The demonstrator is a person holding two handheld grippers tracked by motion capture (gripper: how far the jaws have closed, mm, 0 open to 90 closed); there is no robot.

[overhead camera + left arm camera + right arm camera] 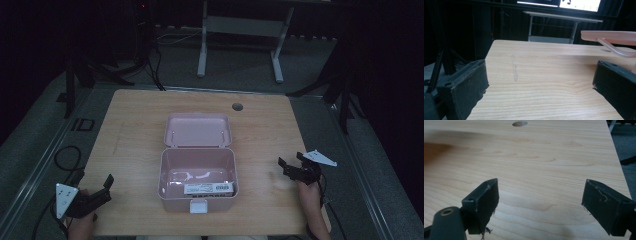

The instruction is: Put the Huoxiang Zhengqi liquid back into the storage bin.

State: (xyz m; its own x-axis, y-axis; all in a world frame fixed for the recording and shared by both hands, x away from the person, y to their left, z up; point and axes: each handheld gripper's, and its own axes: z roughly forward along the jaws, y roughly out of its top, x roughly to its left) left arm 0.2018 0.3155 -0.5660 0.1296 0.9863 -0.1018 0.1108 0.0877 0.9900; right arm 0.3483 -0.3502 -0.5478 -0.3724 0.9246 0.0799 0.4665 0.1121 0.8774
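A pale pink box (pixel 198 175) sits open at the middle of the wooden table (pixel 130 130), its lid (pixel 198 130) laid back flat behind it. A white labelled packet (pixel 208 188) lies inside near the front wall. My left gripper (pixel 95 184) rests at the table's near left corner, open, nothing between its jaws. In the left gripper view its gripper (pixel 540 80) faces bare wood, with the pink lid (pixel 609 36) at the upper right. My right gripper (pixel 291 162) hovers to the right of the box, open and empty; in its own view the gripper (pixel 540 200) looks over bare tabletop.
A round cable hole (pixel 237 106) lies in the table behind the box, also the hole (pixel 519 123) in the right gripper view. A white desk frame (pixel 240 40) stands beyond the table. Dark stands flank both sides. Cables (pixel 67 157) trail on the floor at left.
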